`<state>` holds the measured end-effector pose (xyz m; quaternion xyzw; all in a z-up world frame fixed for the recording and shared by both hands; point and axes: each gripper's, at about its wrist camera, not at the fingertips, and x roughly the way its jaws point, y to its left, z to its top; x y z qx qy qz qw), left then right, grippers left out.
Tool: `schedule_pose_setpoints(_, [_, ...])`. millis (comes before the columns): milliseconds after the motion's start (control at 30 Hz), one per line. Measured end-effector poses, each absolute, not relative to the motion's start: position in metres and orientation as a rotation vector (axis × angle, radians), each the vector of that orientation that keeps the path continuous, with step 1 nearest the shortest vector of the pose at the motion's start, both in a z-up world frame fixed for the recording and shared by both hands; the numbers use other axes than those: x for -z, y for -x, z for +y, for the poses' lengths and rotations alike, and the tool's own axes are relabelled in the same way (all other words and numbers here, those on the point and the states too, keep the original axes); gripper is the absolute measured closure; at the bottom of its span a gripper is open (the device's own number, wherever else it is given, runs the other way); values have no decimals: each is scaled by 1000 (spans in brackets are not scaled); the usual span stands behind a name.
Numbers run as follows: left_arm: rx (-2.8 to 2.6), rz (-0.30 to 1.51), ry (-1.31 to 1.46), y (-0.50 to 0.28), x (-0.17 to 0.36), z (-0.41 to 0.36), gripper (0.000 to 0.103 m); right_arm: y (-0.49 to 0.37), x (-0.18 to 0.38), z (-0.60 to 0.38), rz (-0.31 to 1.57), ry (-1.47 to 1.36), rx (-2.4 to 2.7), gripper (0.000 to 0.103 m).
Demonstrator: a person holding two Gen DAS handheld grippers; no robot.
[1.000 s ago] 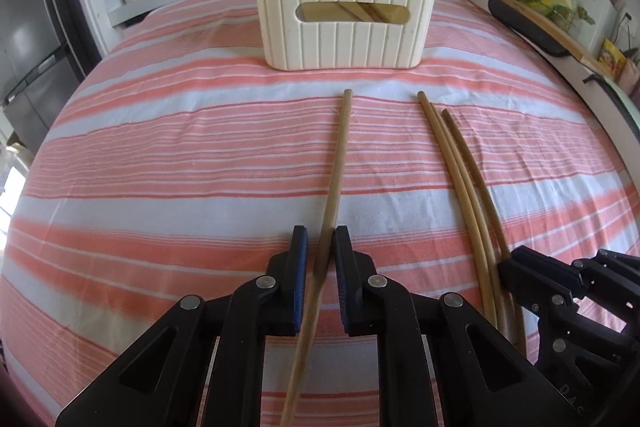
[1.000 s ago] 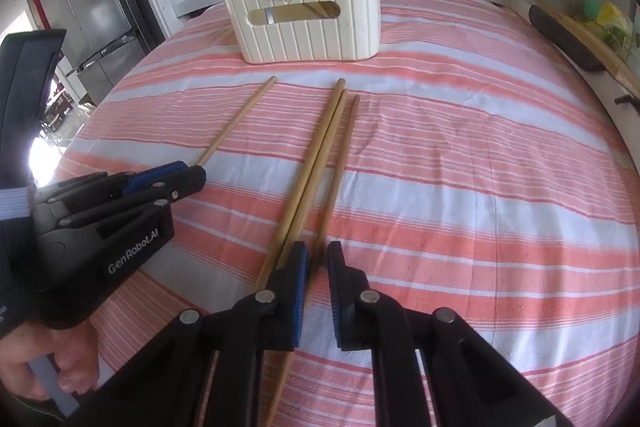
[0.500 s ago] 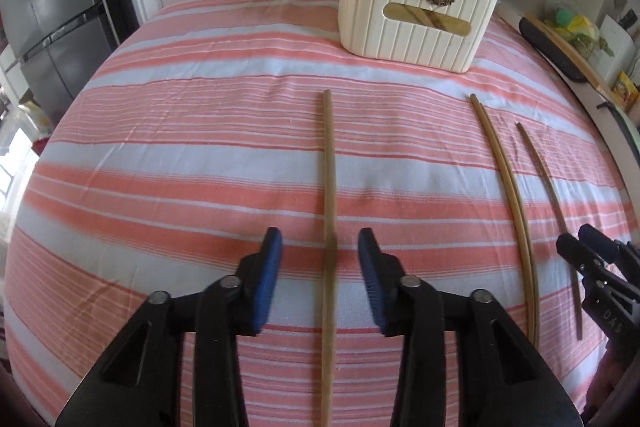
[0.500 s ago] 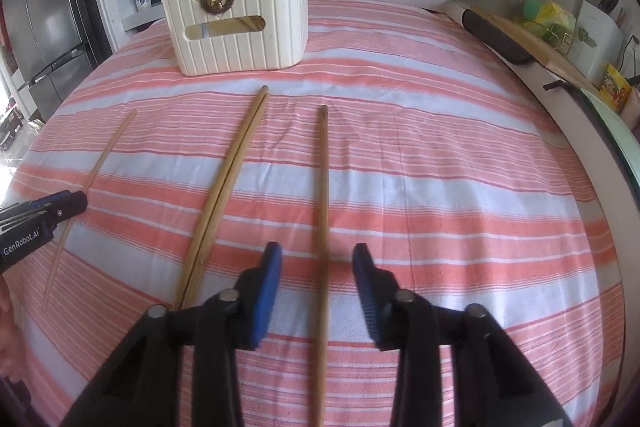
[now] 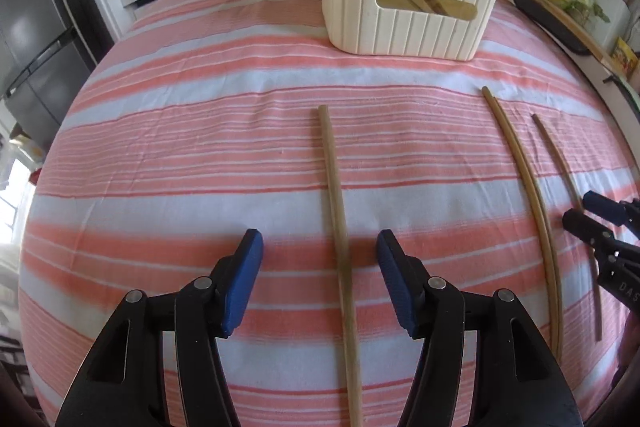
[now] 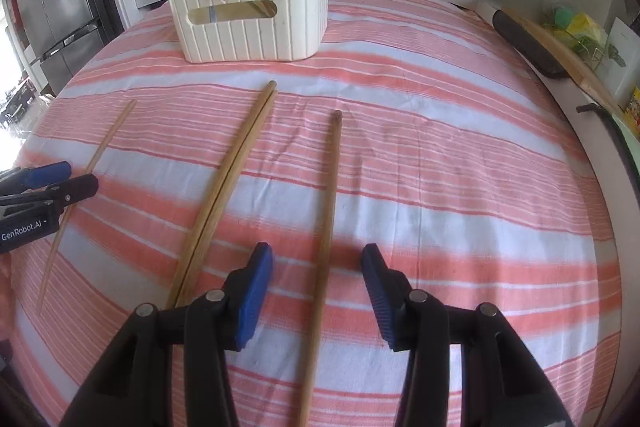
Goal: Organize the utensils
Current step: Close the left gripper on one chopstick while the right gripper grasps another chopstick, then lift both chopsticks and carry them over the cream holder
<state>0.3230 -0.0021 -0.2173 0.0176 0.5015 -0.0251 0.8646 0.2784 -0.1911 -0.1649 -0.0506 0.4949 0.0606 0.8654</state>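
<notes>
While both tools [image 5: 319, 259] [image 6: 318, 269] gape, 4 slim wooden chopsticks [image 5: 335, 211] lie on striped cloth [image 5: 180, 147].

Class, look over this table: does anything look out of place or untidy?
Yes. Four chopsticks lie loose on the striped cloth rather than in the white holder: a touching pair, one alone at the left, and one between the right gripper's open jaws.
</notes>
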Motion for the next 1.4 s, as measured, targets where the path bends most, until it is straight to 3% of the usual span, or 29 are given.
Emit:
schedule_pose_setpoints(300, [102,1137,-33,-382,216,1,48,-356,165,-194,1082,122,-174,81])
schedule_pose_setpoints(367, [110,1131,-28,-389,216,-1,57,-366,166,-192,1083,133,-182,88])
schedule_pose_setpoints(433, [117,1119,-30,-395,215,-3,95,-375,166,-189,1081,138,-192,95])
schedule_pose_setpoints(467, [131,1122,-15,-397,214,-3,98,-378,166,-188,1082,132,-196,97])
schedule_pose_setpoints(633, [163,1033,44,-382,183,6,98,-380,147,-196,1026,43,-217,97])
schedule_pose_setpoints(1033, [235,716,131,-291,51,35,98,-279,7,-198,710,-31,-325,97])
schedule_pose_setpoints(1400, [277,605,135,-248,5,30,98,-217,-51,-192,510,-29,-338,97])
